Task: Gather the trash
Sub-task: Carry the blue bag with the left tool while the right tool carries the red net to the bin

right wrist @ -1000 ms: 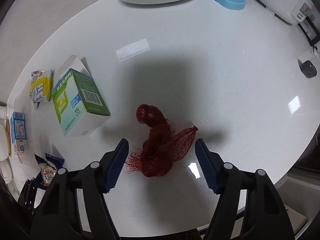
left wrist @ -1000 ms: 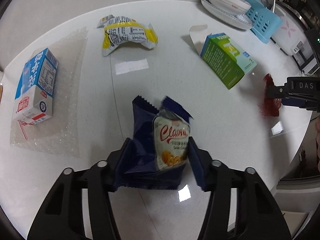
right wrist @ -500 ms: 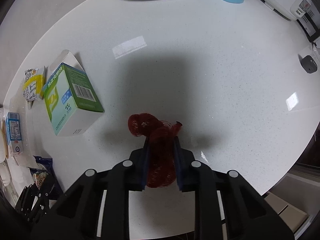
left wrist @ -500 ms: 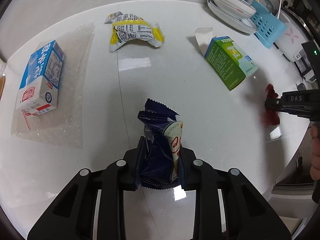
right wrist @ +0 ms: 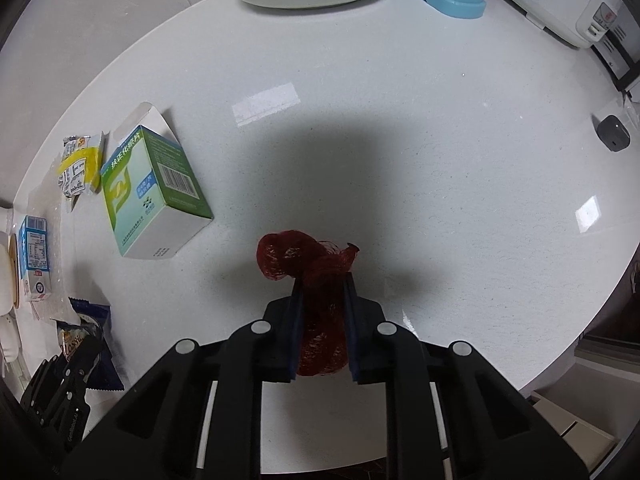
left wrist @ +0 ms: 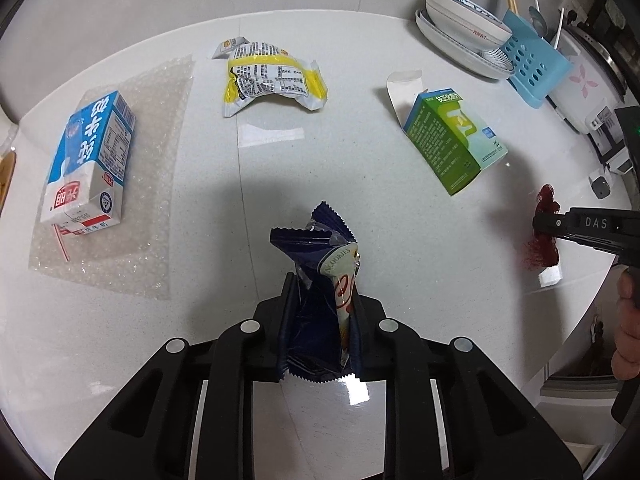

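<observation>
My left gripper [left wrist: 322,300] is shut on a dark blue cookie wrapper [left wrist: 320,280], squeezed narrow and held above the white table [left wrist: 240,208]. My right gripper [right wrist: 322,300] is shut on a red mesh net [right wrist: 316,280], bunched between the pads. The net also shows in the left wrist view [left wrist: 544,236], the wrapper in the right wrist view [right wrist: 90,332]. On the table lie a blue milk carton [left wrist: 86,160] on a bubble-wrap sheet [left wrist: 132,184], a yellow snack wrapper [left wrist: 272,78] and an open green box [left wrist: 452,140].
At the far right edge stand stacked plates [left wrist: 464,40], a light blue utensil holder [left wrist: 532,64] and a white rice cooker [left wrist: 588,92]. A small dark grey object [right wrist: 614,133] sits near the right rim. The table edge curves close on the right.
Both grippers closed: the left on the cookie wrapper, the right on the red net. Both items have since been lifted slightly and crushed narrower.
</observation>
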Motion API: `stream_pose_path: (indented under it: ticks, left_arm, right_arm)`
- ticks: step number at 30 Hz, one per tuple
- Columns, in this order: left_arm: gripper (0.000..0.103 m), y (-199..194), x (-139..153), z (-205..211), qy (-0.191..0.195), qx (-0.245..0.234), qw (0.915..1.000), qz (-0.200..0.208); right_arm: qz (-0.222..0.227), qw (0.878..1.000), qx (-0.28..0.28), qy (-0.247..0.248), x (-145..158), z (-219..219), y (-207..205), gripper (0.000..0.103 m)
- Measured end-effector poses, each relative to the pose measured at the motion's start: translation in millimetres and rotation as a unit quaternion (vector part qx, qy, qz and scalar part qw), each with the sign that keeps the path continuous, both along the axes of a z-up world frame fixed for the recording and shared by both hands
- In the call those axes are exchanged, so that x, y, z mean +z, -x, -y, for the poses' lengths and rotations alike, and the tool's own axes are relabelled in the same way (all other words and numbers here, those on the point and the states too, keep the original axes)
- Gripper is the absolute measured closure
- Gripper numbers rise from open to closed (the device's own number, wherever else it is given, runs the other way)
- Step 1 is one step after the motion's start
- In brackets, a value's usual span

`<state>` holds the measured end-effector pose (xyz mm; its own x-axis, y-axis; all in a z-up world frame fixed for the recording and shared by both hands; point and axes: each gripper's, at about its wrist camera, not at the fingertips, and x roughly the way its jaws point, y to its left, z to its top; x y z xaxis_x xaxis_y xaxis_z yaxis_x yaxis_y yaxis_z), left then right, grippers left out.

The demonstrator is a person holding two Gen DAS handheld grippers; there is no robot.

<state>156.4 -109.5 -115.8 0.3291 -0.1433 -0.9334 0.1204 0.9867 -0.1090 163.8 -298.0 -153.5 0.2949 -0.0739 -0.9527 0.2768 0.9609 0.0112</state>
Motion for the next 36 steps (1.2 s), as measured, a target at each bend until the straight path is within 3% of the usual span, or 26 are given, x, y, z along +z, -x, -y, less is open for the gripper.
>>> stream_pose_path:
  ticks: [16, 36]
  left_arm:
    - [0.082, 8.5, 21.8, -4.2, 0.001, 0.009, 0.9997, 0.023]
    - [0.082, 33.7, 38.6, 5.0, 0.002, 0.013, 0.9992, 0.038]
  right_arm:
    - [0.039, 0.998, 0.037, 0.023, 30.1, -19.5, 9.1, 0.087]
    - [0.067, 0.993, 0.091, 0.015, 47.9, -41.1, 49.6, 0.087]
